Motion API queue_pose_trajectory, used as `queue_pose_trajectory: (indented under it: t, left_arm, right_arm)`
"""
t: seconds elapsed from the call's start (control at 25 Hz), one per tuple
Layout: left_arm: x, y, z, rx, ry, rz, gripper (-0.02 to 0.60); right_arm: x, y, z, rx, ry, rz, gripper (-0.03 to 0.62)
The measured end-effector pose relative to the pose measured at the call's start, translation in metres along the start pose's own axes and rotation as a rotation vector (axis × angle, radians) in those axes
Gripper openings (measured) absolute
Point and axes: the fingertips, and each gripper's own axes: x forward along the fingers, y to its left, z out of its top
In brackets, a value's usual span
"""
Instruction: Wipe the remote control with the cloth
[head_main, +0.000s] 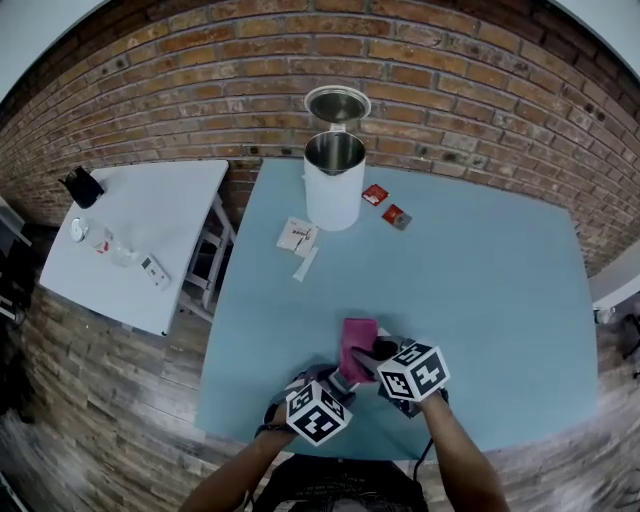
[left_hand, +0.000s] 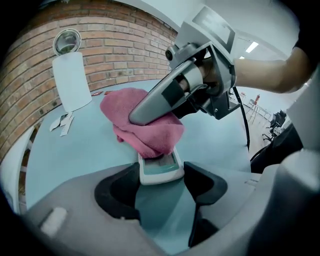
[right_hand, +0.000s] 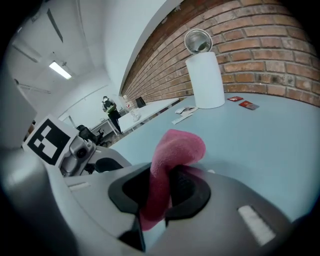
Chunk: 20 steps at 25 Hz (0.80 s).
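I can read no words or numbers anywhere. The two black-and-white marker cubes (head_main: 318, 412) carry only square patterns. Print on the small red packets (head_main: 375, 195) and white paper slips (head_main: 297, 236) is too small to read.

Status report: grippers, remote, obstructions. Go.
Left gripper shut on remote control, near end. Right gripper shut on cloth, cloth covering remote's far part. Nothing in the way.

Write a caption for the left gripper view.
Left tool steadies the remote control while the right tool holds a pink cloth on it.
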Motion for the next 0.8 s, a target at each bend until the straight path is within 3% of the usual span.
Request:
queue_pose_trajectory:
  t: [0.36, 0.8]
  left_arm:
    - [0.0, 0.0, -0.003, -0.005, 0.022, -0.001, 0.275]
    - [0.0, 0.0, -0.004, -0.014, 0.022, 0.006, 0.275]
  right_arm:
    - [-0.026, -0.044, -0.002, 0.093, -0.085, -0.093, 0.077]
    - [-0.036, -0.075, -0.002, 0.221, -0.162, -0.11, 0.077]
